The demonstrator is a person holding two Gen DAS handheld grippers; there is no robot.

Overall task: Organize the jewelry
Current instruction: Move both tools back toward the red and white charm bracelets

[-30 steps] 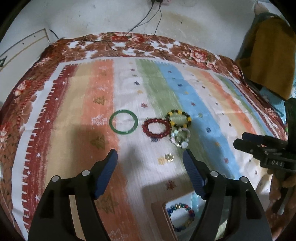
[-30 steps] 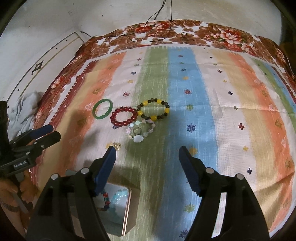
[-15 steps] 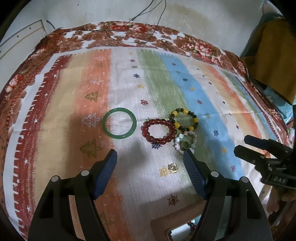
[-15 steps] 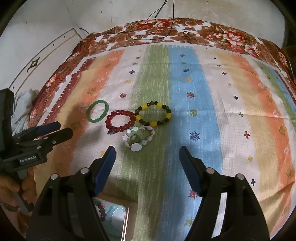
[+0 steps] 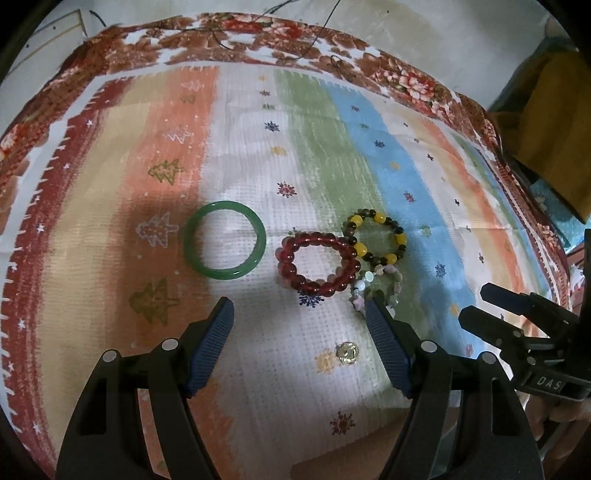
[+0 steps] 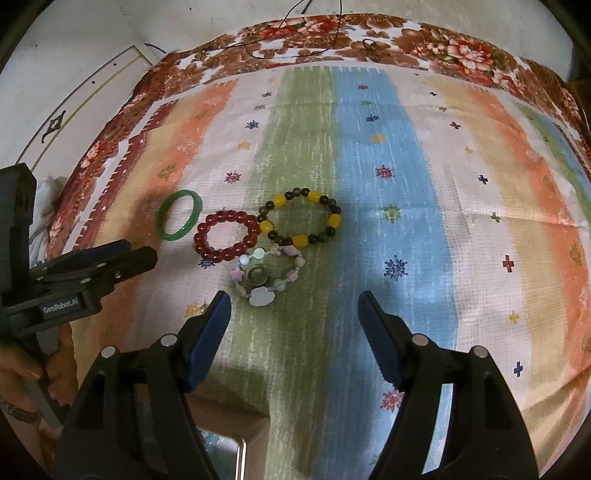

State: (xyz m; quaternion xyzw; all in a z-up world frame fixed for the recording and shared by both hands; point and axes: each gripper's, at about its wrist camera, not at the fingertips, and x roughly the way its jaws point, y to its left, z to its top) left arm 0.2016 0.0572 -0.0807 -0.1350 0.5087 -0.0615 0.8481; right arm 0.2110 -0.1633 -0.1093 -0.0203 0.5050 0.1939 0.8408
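A green bangle point(image 5: 224, 245) point(image 6: 178, 214), a red bead bracelet point(image 5: 318, 262) point(image 6: 227, 235), a yellow-and-dark bead bracelet point(image 5: 376, 237) point(image 6: 303, 218) and a pastel charm bracelet point(image 5: 373, 288) point(image 6: 266, 274) with a small ring point(image 6: 258, 275) inside it lie on the striped cloth. My left gripper point(image 5: 300, 308) is open and empty, just short of the red bracelet. My right gripper point(image 6: 294, 302) is open and empty, just short of the pastel bracelet. A small gold piece point(image 5: 346, 352) lies between the left fingers.
The jewelry box point(image 6: 236, 458) with bracelets inside shows at the bottom edge of the right wrist view. Each gripper shows in the other's view, the right one point(image 5: 480, 306) and the left one point(image 6: 142, 251). A yellow cloth point(image 5: 546, 125) hangs far right. Cables point(image 6: 314, 33) lie at the far edge.
Both grippers have moved forward toward the bracelets, which look larger now. The box has slid toward the bottom edge of both views. Both stay open.
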